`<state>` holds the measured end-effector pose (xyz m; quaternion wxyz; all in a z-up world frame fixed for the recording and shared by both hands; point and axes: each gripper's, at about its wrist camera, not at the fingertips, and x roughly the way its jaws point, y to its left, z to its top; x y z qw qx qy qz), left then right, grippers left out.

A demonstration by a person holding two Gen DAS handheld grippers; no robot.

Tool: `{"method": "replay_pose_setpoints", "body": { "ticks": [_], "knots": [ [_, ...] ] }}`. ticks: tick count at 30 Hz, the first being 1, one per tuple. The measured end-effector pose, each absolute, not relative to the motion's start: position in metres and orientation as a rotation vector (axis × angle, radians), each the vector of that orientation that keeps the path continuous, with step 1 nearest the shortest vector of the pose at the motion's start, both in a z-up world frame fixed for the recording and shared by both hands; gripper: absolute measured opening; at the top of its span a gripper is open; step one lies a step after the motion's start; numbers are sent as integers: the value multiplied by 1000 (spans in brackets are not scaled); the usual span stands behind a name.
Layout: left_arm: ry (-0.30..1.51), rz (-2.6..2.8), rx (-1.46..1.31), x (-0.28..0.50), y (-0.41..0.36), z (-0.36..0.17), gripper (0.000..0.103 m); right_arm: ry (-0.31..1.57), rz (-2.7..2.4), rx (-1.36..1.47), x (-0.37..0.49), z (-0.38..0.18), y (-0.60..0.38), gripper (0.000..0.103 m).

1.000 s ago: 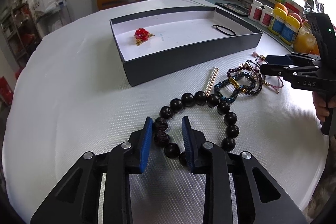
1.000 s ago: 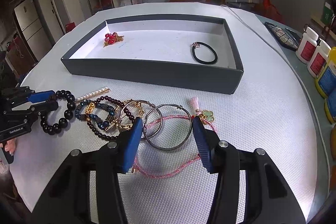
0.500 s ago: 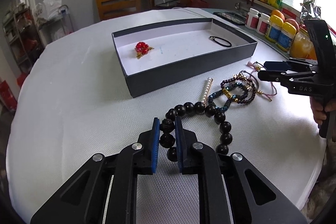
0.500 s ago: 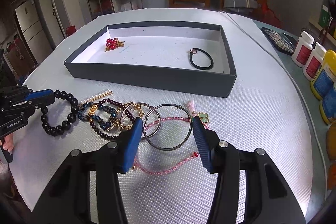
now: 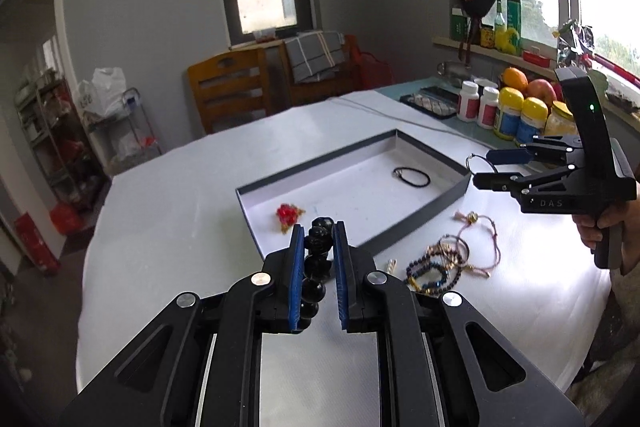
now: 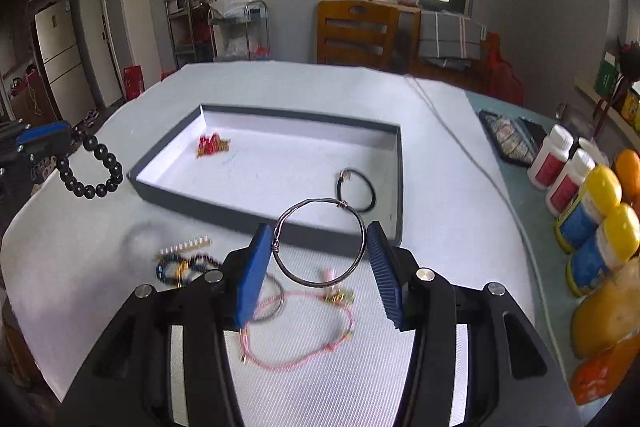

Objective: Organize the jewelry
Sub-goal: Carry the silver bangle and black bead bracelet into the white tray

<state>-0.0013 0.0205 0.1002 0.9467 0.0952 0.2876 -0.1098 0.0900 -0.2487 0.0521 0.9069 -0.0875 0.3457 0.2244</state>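
Note:
My left gripper (image 5: 317, 231) is shut on a black bead bracelet (image 5: 316, 267) and holds it in the air near the front left corner of the grey tray (image 5: 424, 215); the bracelet also hangs in the right wrist view (image 6: 94, 171). My right gripper (image 6: 320, 243) holds a thin metal bangle (image 6: 320, 241) between its pads, lifted above the table by the tray's front wall (image 6: 224, 211). In the tray lie a red brooch (image 6: 212, 145) and a black cord bracelet (image 6: 356, 187).
On the white table lie a pink cord bracelet (image 6: 304, 331), beaded bracelets (image 6: 180, 265) and a pearl clip (image 6: 186, 247). Bottles (image 6: 592, 211) and fruit stand along the right edge. A wooden chair (image 6: 356, 31) is behind the table.
My left gripper has lifted the black bead bracelet off the table toward the tray. My right gripper has closed on the metal bangle and raised it.

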Motion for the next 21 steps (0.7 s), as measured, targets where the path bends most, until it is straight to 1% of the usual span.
{"method": "replay_pose_setpoints", "body": {
  "ticks": [5, 11, 16, 21],
  "knots": [
    [532, -221, 190, 26, 14, 122, 15, 690, 437, -157, 118, 70, -244, 49],
    [524, -208, 170, 60, 0, 118, 15, 679, 398, -110, 157, 80, -230, 49],
    [519, -193, 139, 76, -1, 105, 15, 693, 385, -52, 179, 73, -223, 49],
    [542, -230, 80, 84, 5, 86, 15, 735, 354, -47, 195, 50, -220, 49]
  ]
}}
